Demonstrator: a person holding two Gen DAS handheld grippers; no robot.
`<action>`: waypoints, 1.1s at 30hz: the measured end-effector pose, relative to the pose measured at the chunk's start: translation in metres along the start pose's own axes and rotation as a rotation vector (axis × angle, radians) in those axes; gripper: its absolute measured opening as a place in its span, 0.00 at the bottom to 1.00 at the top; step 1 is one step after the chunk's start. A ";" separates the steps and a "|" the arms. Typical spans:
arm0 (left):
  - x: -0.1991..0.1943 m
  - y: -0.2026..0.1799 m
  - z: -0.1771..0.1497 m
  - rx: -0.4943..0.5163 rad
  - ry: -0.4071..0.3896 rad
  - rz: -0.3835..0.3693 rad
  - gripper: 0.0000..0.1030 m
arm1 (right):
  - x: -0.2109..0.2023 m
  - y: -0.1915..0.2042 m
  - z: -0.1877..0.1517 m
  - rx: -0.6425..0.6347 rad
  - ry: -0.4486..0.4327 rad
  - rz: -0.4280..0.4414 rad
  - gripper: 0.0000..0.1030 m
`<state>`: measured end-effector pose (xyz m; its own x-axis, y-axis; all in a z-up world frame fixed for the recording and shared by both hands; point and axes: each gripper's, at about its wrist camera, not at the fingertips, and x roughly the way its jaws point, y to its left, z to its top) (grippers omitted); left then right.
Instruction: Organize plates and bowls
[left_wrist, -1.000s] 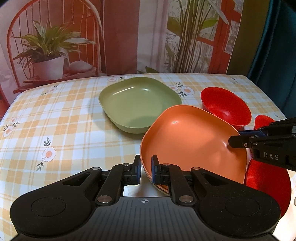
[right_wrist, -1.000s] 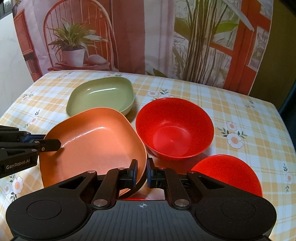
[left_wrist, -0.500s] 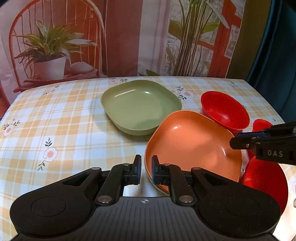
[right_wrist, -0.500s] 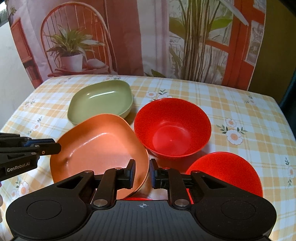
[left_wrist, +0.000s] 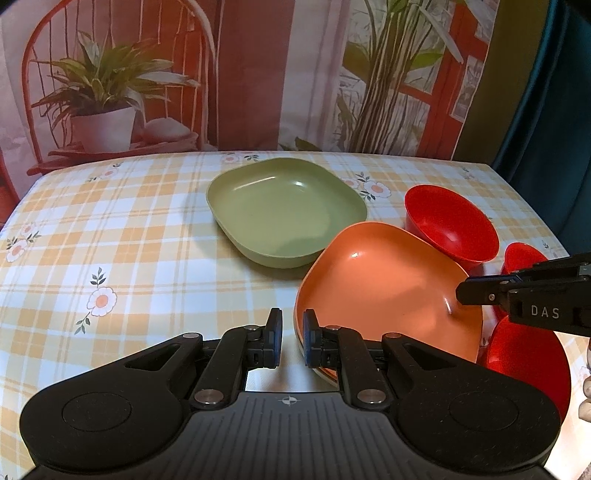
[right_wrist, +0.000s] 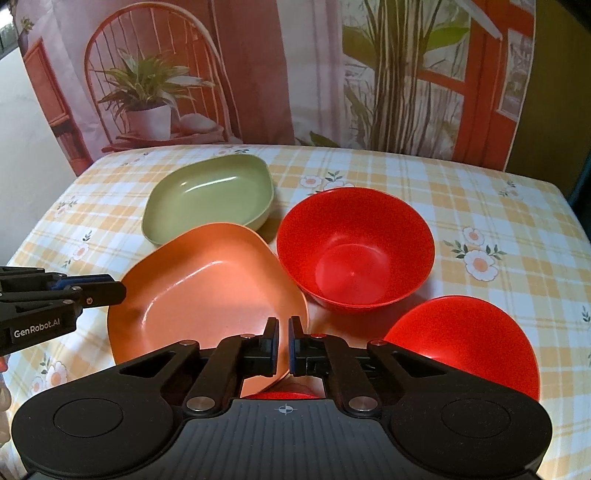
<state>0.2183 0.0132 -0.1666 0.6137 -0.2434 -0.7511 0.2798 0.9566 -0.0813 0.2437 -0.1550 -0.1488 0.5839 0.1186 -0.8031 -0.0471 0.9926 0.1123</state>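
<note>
An orange plate (left_wrist: 384, 291) lies on the checked tablecloth just in front of a green plate (left_wrist: 284, 210). My left gripper (left_wrist: 291, 341) is slightly open at the orange plate's near-left rim and grips nothing. My right gripper (right_wrist: 282, 347) is slightly open at the same plate's (right_wrist: 207, 291) near-right rim, and it shows from the side in the left wrist view (left_wrist: 461, 291). An upright red bowl (right_wrist: 354, 251) stands to the right of the plates. A second red bowl (right_wrist: 465, 339) sits beside my right gripper. The green plate (right_wrist: 210, 195) lies behind.
The table (left_wrist: 110, 240) has a yellow plaid cloth with daisies. A printed backdrop (left_wrist: 258, 74) of plants and a chair hangs behind the far edge. A dark curtain (left_wrist: 554, 110) is at the right. A third red dish (left_wrist: 521, 254) peeks out behind the right gripper.
Both grippers have opened off the orange plate's rim and drawn back. The plate has come down from its raised tilt and now lies on the cloth.
</note>
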 end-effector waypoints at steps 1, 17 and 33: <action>-0.001 0.001 0.000 -0.004 0.001 -0.002 0.13 | -0.001 0.000 0.001 -0.002 -0.003 0.002 0.06; -0.021 0.037 0.052 -0.003 -0.082 0.045 0.13 | -0.004 0.009 0.071 -0.042 -0.082 0.044 0.14; 0.027 0.059 0.079 -0.078 -0.027 0.047 0.13 | 0.061 -0.006 0.111 -0.007 -0.051 0.014 0.18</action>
<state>0.3098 0.0503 -0.1396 0.6447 -0.2013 -0.7375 0.1929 0.9763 -0.0979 0.3695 -0.1566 -0.1330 0.6238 0.1311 -0.7705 -0.0615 0.9910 0.1188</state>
